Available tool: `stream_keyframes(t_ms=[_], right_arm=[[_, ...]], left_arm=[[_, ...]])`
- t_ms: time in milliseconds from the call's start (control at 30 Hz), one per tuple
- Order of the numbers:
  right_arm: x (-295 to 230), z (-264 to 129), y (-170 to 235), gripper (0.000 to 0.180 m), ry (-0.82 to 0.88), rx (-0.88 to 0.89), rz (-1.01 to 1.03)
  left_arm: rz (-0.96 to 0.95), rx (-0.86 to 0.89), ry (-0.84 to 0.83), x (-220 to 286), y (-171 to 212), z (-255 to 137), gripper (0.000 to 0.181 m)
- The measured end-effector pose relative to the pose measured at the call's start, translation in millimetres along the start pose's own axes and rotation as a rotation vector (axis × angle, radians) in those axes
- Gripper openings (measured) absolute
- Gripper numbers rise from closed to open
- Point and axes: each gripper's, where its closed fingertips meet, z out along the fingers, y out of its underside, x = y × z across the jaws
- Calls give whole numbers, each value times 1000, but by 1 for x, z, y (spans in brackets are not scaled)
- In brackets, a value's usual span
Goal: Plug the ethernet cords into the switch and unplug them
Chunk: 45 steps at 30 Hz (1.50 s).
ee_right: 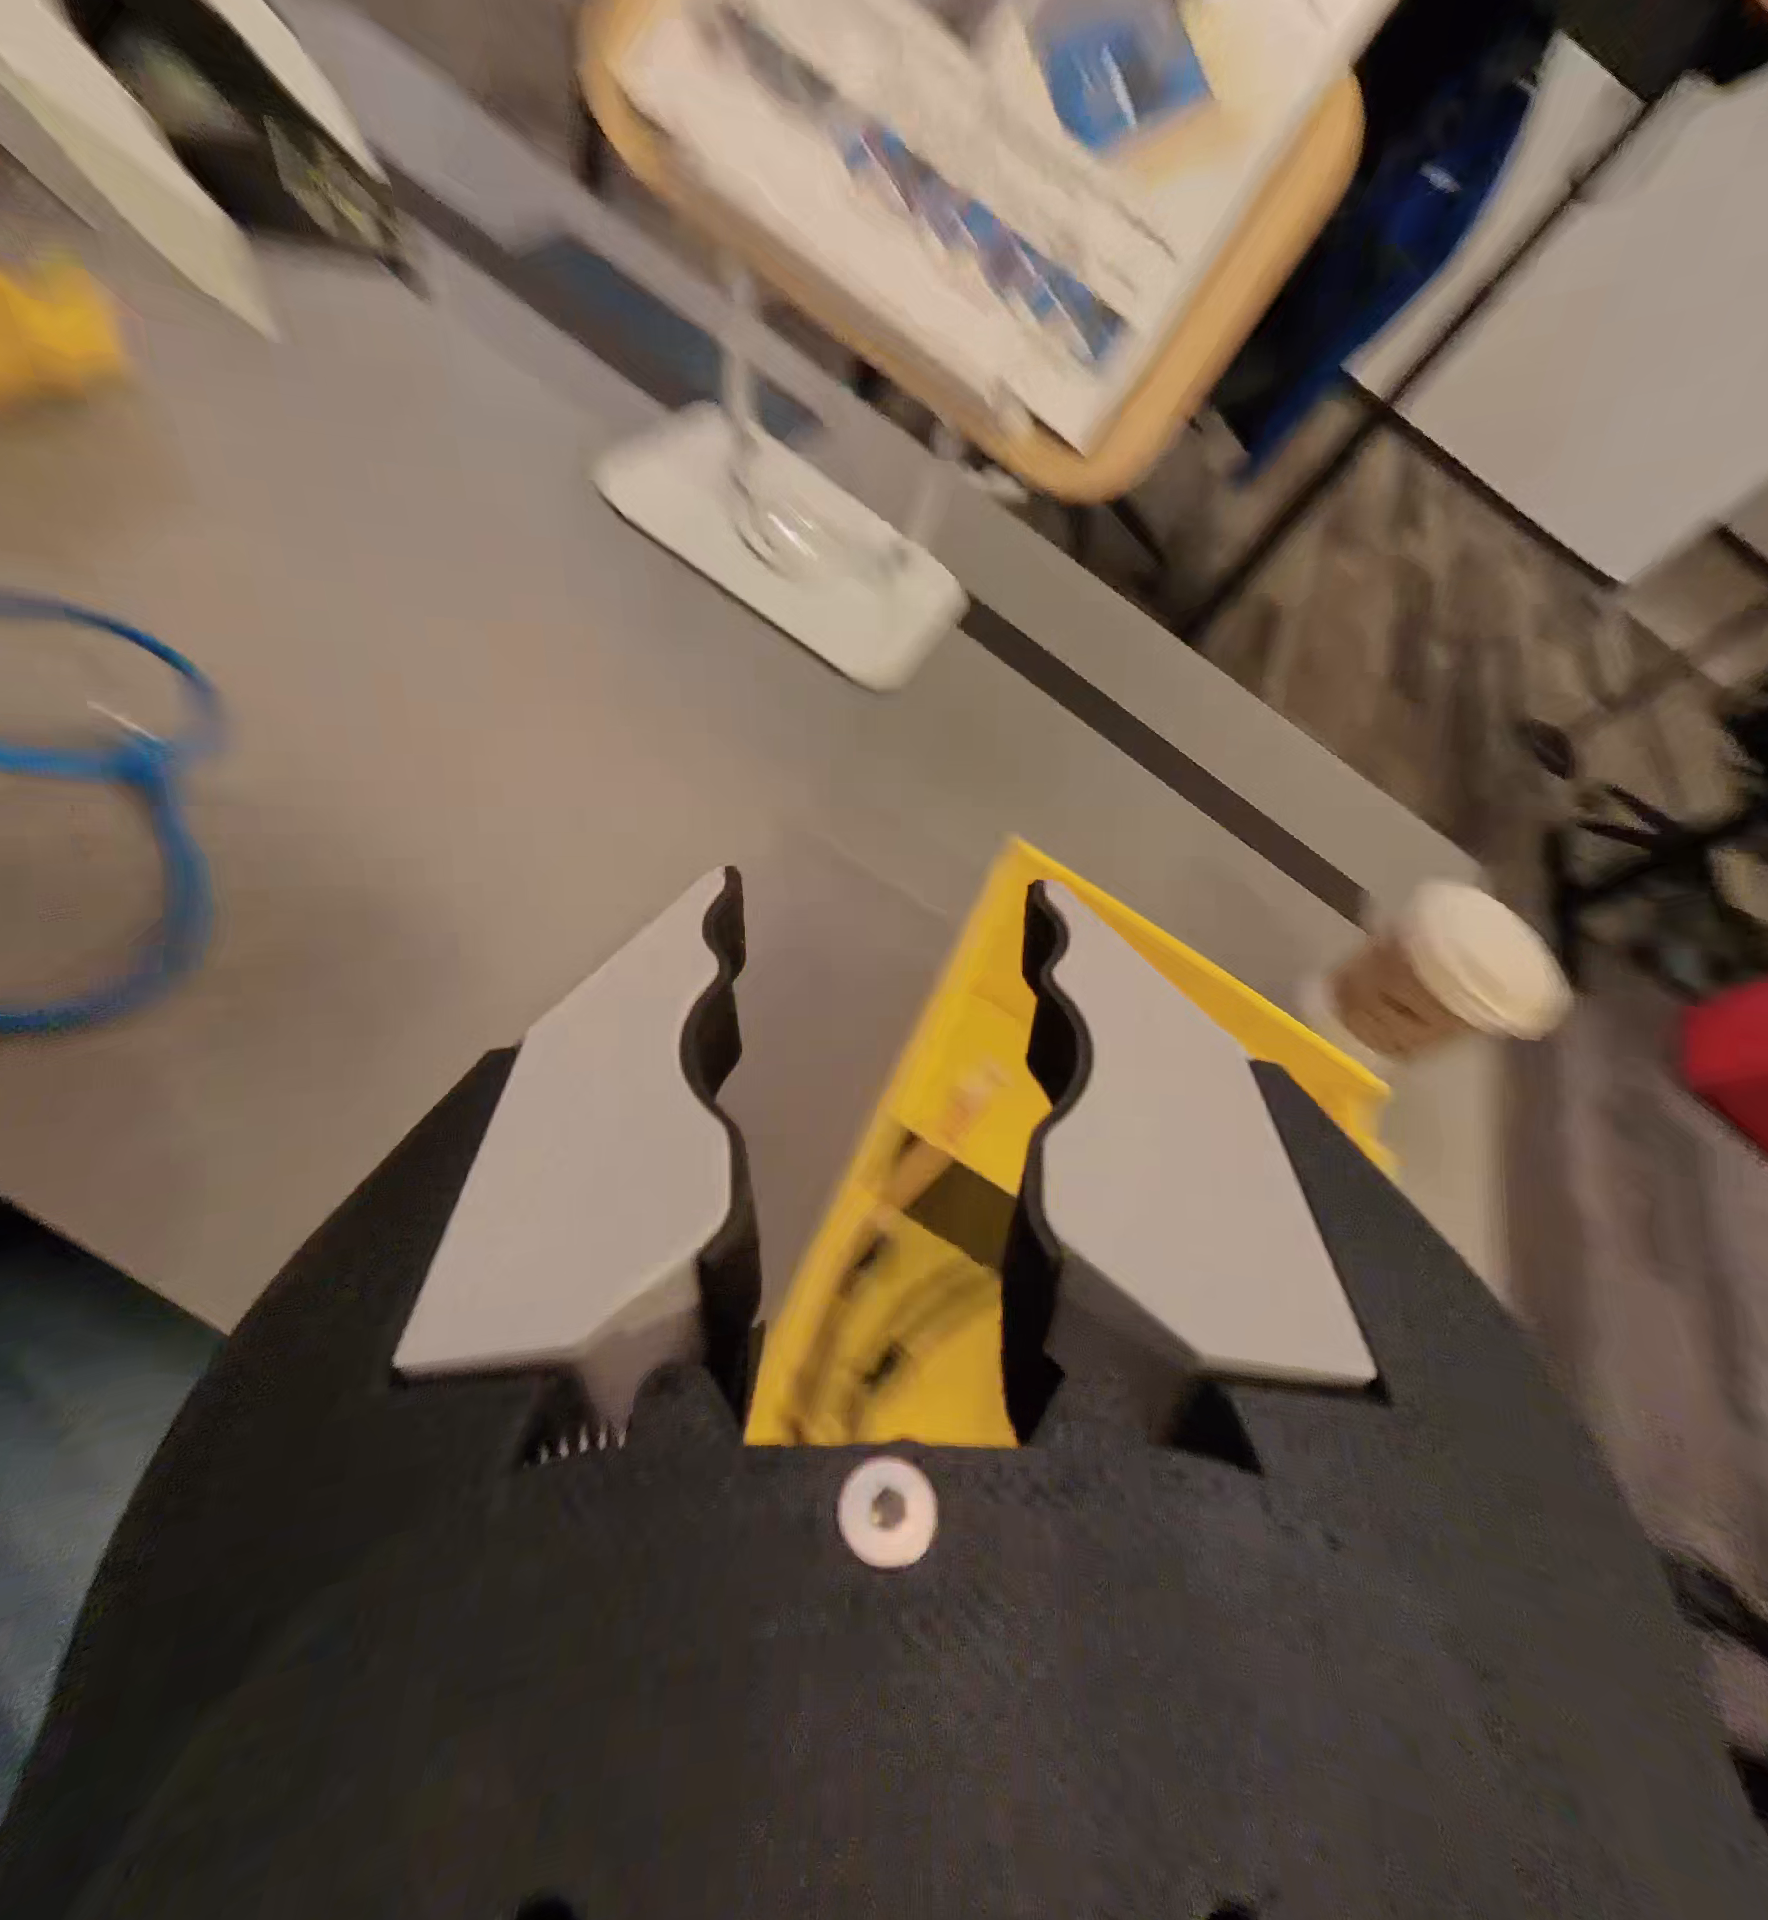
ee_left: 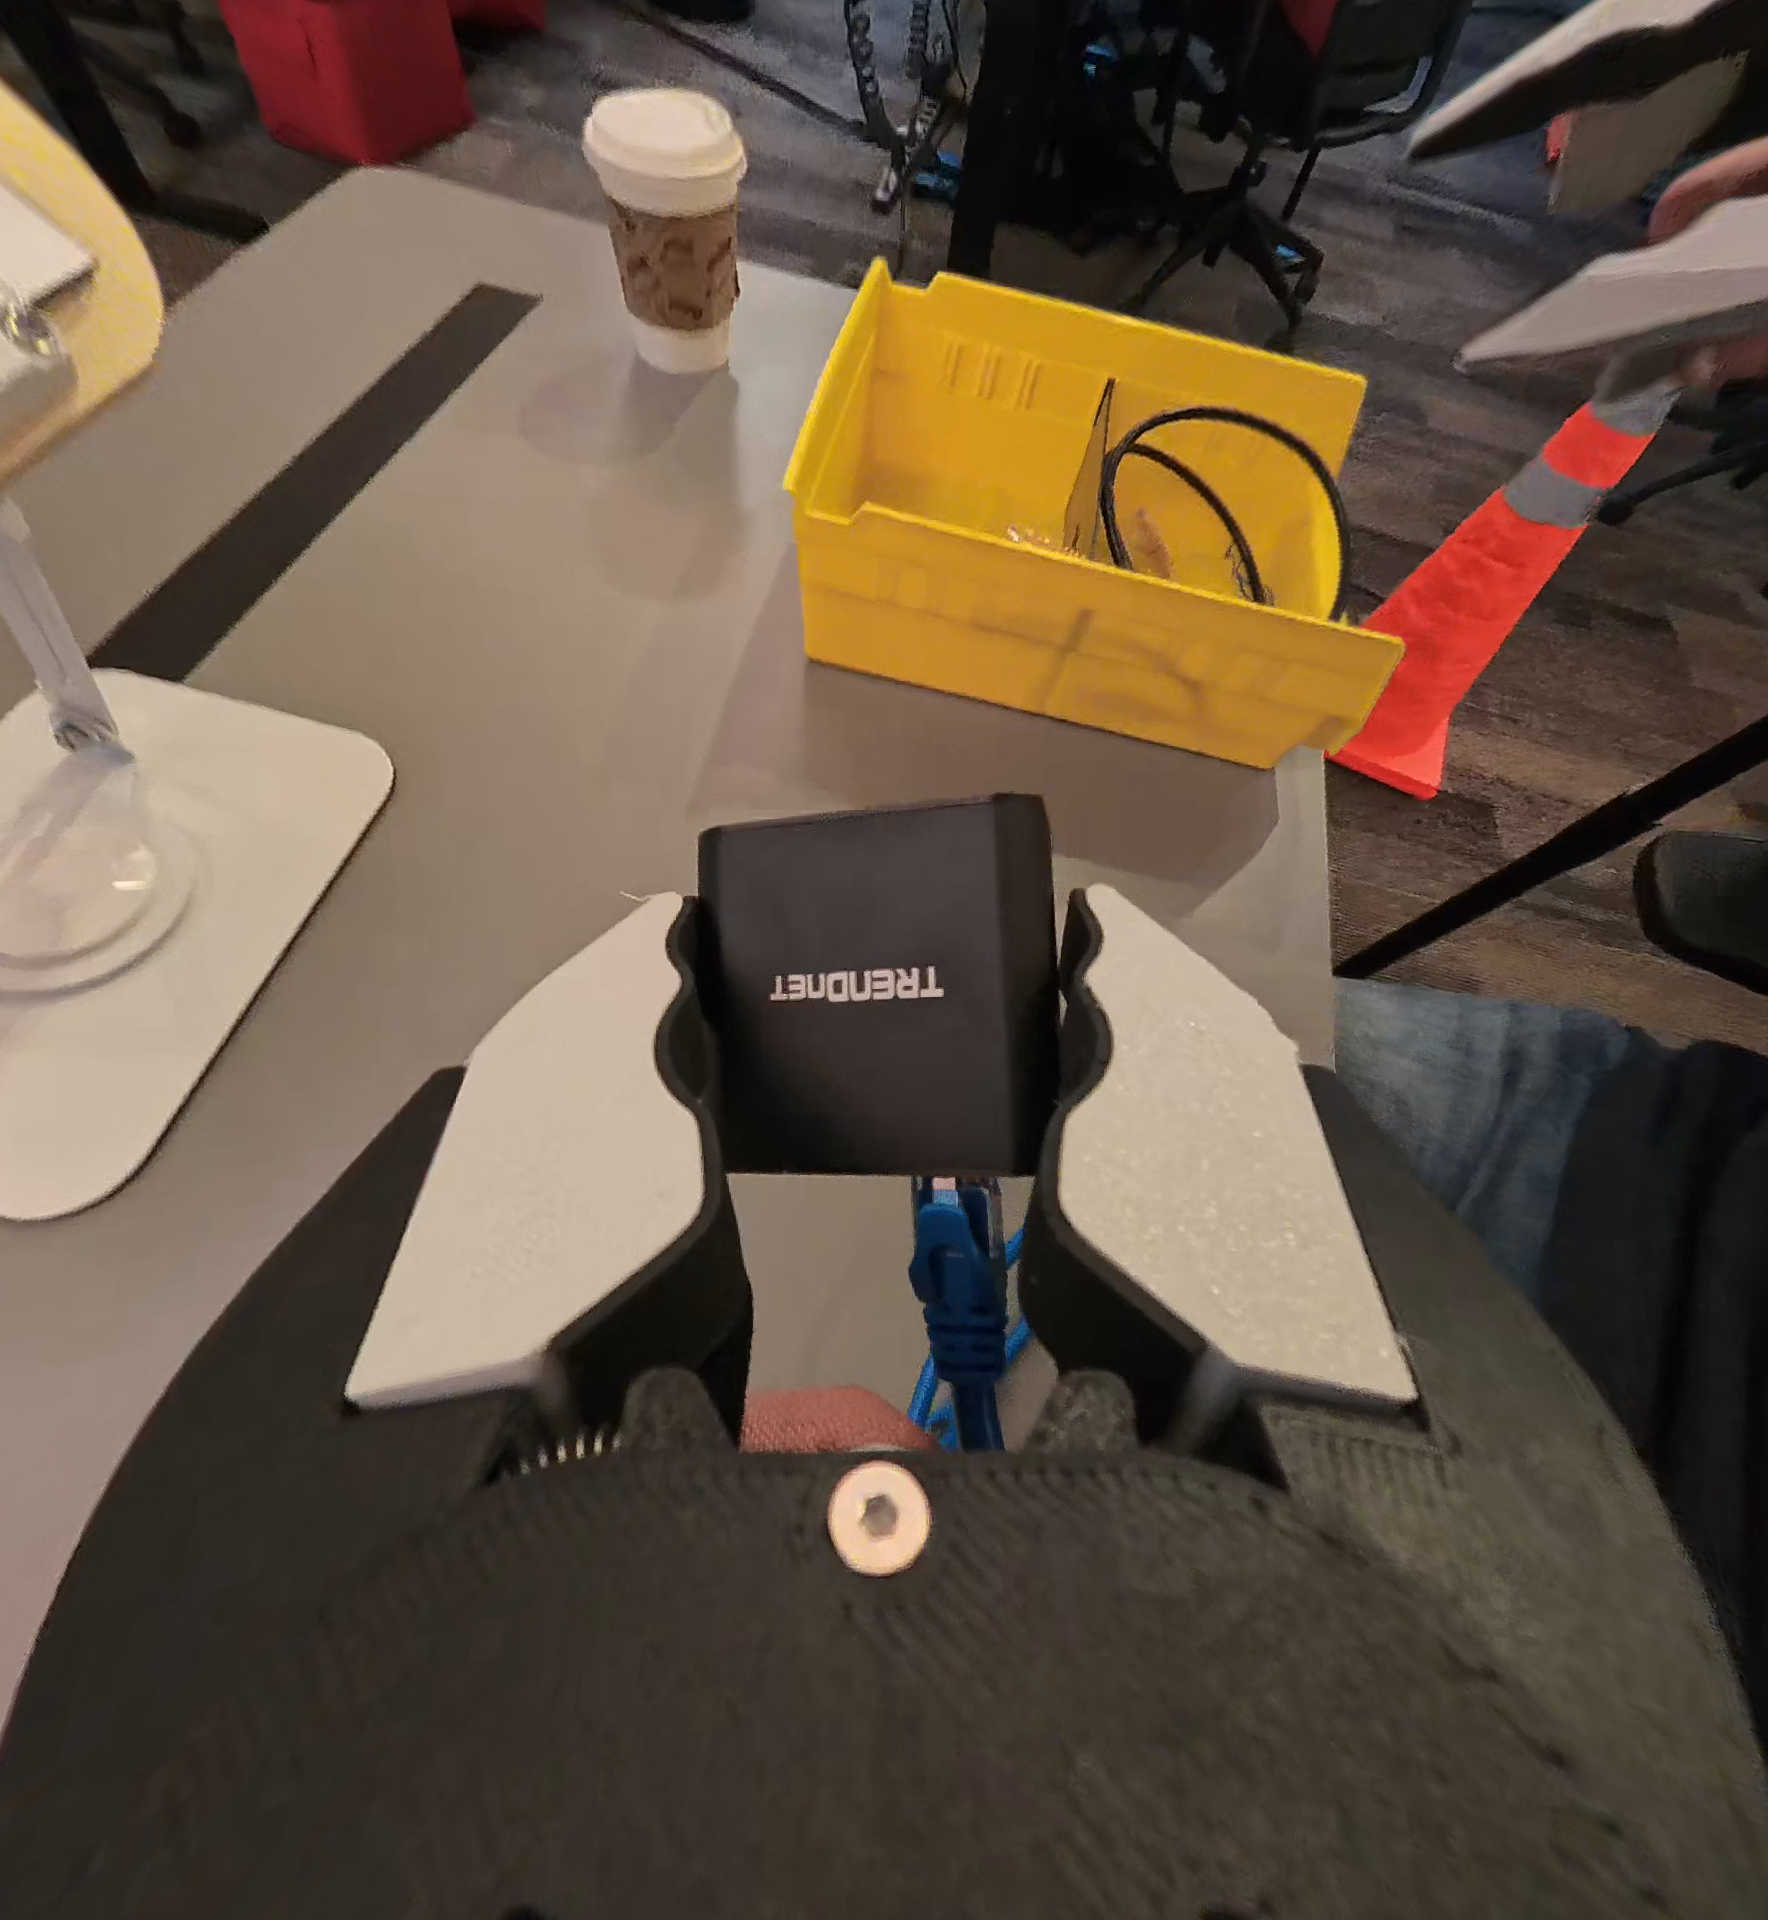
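L gripper (ee_left: pixel 880 997): fingers clenched on the black switch (ee_left: pixel 875 987), one on each side of the box, centre of the left wrist view. Switch looks lifted off the grey worktop (ee_left: pixel 506 665) or at least tilted up from it; can't tell which.

One blue ethernet cord (ee_left: pixel 953 1288) runs from the near face of the switch, lower centre of frame, down between the fingers. Plug looks seated, but the port itself is hidden under the box edge, so seating = my judgement only.

R gripper (ee_right: pixel 885 904): fingers released, gap clear, grasping nothing. Right wrist view is motion-blurred. It hangs over the yellow bin (ee_right: pixel 963 1101), bottom centre. The same bin (ee_left: pixel 1067 644) sits upper right in the left wrist view, w/ black cable loops (ee_left: pixel 1223 499) inside.

Second blue cord (ee_right: pixel 132 769) lies coiled loose on the worktop, left edge of the right wrist view, not near the switch.

Progress est.: partway through. One cord apparently in, at least one more still out. Can't tell whether I'm in the plug or unplug half. Left to do: fetch the loose cord w/ R, seat it, then pull all.

Clutter: coffee cup (ee_left: pixel 667 229) upper centre, stand base (ee_left: pixel 132 935) at left.
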Motion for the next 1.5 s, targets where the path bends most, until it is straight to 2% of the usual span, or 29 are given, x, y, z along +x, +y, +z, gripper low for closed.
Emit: stream_keyframes(t_ms=[100, 200, 400, 467, 533, 600, 800, 867, 933, 967, 1033, 1133, 1167, 1367, 1500], right_arm=[[-43, 20, -36, 63, -91, 74, 52], [-71, 30, -62, 60, -115, 113, 24], [-90, 23, -71, 71, -17, 43, -130], [-74, 6, -73, 74, 100, 19, -227], [-52, -23, -89, 80, 215, 49, -307], [-19, -64, -116, 78, 379, 81, -356], [71, -239, -234, 97, 952, 239, -521], [77, -290, -265, 96, 1055, 327, -542], [79, -310, -276, 90, 1061, 347, -532], [80, -312, -274, 88, 1063, 328, -537], [82, -295, -259, 65, 1024, 256, -556], [84, -247, -220, 49, 909, 176, -515], [87, -232, -205, 54, 886, 150, -485], [87, -152, -140, 58, 749, 87, -421], [98, -107, -106, 82, 684, 34, -333]], left_arm=[[82, 10, -26, 13, -10, 9, 65], [134, 6, -7, 29, -14, 20, 65], [206, -10, 47, 52, -16, 32, 65], [190, -21, 48, 49, -13, 35, 65], [174, -26, 44, 44, -10, 36, 65], [152, -25, 36, 37, -9, 33, 65], [133, 6, -23, 18, -18, 12, 65], [127, 19, -40, 14, -19, 4, 65], [120, 30, -63, 8, -21, -3, 65], [117, 34, -71, 6, -22, -7, 65], [111, 42, -91, 1, -22, -13, 65], [99, 46, -111, -4, -20, -22, 65], [99, 45, -121, -5, -18, -25, 65], [73, 51, -157, -11, -13, -40, 65], [53, 77, -164, -11, -13, -52, 65]])
